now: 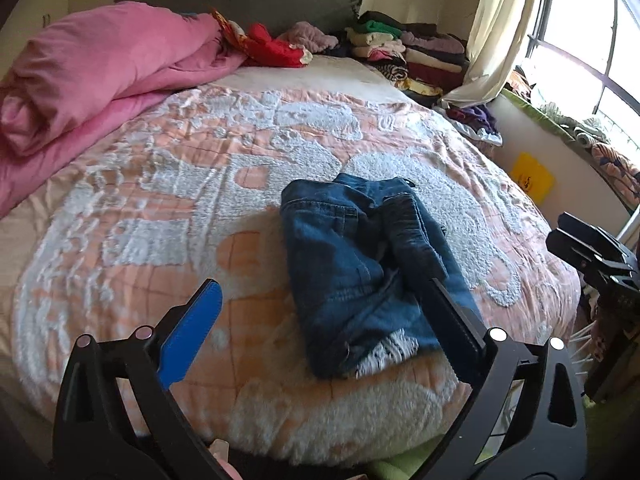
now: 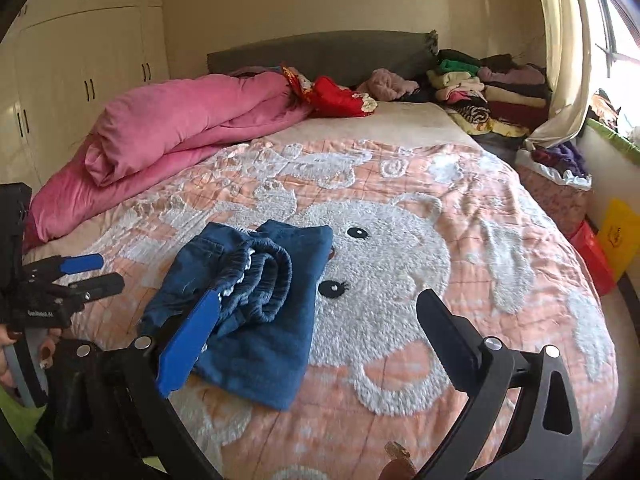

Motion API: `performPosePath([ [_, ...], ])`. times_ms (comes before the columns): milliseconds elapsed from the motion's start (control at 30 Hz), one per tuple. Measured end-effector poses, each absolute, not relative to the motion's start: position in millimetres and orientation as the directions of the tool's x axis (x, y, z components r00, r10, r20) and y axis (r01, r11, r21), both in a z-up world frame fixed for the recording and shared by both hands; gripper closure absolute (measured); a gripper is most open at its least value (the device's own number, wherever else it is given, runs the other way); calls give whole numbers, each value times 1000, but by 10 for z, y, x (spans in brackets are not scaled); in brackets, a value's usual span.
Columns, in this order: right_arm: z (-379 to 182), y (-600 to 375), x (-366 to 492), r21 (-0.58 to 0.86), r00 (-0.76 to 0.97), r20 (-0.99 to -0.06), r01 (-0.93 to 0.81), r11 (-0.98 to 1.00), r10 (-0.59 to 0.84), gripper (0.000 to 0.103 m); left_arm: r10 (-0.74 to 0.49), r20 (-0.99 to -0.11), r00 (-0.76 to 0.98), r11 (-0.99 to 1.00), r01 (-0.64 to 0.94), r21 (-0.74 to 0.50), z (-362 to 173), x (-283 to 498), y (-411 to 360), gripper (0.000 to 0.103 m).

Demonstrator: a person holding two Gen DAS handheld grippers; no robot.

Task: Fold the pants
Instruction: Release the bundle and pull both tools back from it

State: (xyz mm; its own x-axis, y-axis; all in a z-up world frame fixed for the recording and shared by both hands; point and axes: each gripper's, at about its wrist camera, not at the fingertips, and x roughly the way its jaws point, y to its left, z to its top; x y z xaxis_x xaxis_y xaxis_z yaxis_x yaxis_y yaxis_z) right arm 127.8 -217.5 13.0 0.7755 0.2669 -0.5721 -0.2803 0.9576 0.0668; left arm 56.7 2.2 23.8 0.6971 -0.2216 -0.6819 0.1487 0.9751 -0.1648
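Observation:
Blue denim pants (image 1: 360,264) lie folded in a compact bundle on the orange and white bedspread (image 1: 160,208), near the bed's front edge. In the right wrist view the pants (image 2: 256,312) show the elastic waistband on top. My left gripper (image 1: 324,292) is open and empty, its jaws wide apart just in front of the pants. My right gripper (image 2: 320,304) is open and empty, held over the pants' right side. The left gripper also shows at the left edge of the right wrist view (image 2: 100,272), and the right gripper at the right edge of the left wrist view (image 1: 576,228).
A pink duvet (image 1: 100,72) is bunched at the bed's far left. Stacks of folded clothes (image 1: 400,48) sit by the grey headboard. A curtain (image 1: 500,28) and window are to the right. White wardrobes (image 2: 80,72) stand beyond the bed's left side.

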Motion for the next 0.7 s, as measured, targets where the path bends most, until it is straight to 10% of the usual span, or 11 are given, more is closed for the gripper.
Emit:
performPosePath([
  [700, 44, -2218, 521, 49, 778, -583, -252, 966, 233, 5, -232, -690, 686, 973, 150, -178, 130, -94, -65, 10],
])
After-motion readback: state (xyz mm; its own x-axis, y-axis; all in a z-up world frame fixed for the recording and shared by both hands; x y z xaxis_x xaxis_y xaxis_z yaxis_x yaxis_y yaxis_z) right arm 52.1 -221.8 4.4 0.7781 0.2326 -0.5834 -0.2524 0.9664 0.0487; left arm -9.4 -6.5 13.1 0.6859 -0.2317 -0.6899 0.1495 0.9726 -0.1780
